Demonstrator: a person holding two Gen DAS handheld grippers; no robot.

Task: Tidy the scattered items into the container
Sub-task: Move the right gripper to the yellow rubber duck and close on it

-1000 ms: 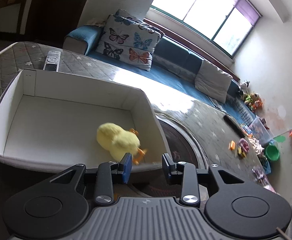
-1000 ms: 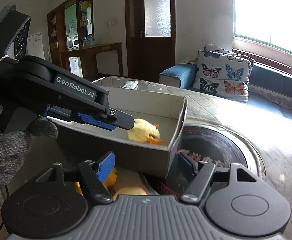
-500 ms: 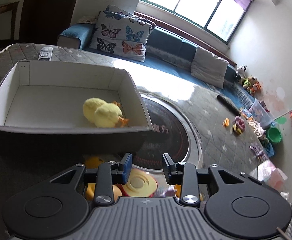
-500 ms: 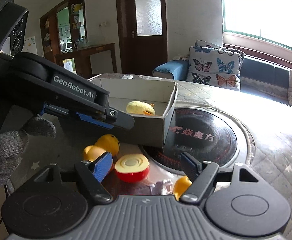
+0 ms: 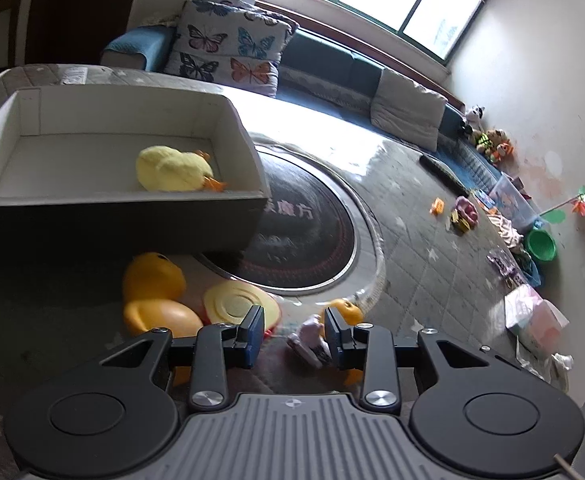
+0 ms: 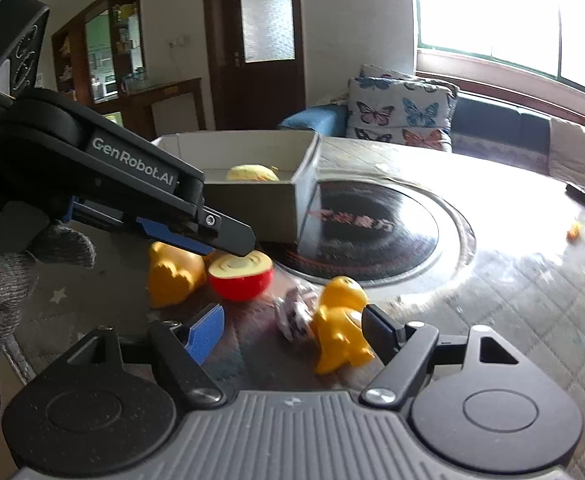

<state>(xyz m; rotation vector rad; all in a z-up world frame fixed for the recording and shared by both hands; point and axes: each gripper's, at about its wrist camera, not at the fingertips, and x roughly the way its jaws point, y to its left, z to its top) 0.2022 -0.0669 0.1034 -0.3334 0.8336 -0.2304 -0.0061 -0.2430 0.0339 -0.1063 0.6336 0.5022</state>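
Observation:
A white-lined cardboard box [image 5: 228, 128] [image 6: 304, 184] holds a yellow plush duck [image 5: 172, 170] [image 6: 252, 173]. In front of it lie a large yellow rubber duck [image 5: 152, 288] [image 6: 174, 272], a red half apple [image 5: 238, 302] [image 6: 240, 276], a small crumpled purple-white item [image 5: 308, 340] [image 6: 294, 314] and a small yellow duck [image 5: 346, 312] [image 6: 340, 316]. My left gripper [image 5: 294, 334] is open and empty above the apple and the crumpled item; it also shows in the right wrist view [image 6: 228, 244]. My right gripper [image 6: 292, 330] is open and empty around the crumpled item and small duck.
A black round hotplate [image 5: 304, 232] is set in the quilted table [image 5: 424, 256] right of the box. Small toys [image 5: 462, 216] lie farther right. A sofa with butterfly cushions [image 5: 232, 48] stands behind. A remote [image 5: 72, 76] lies beyond the box.
Both grippers have pulled back from the box and dropped lower toward the toys in front of it. The plush duck stays in the box. Both stay open.

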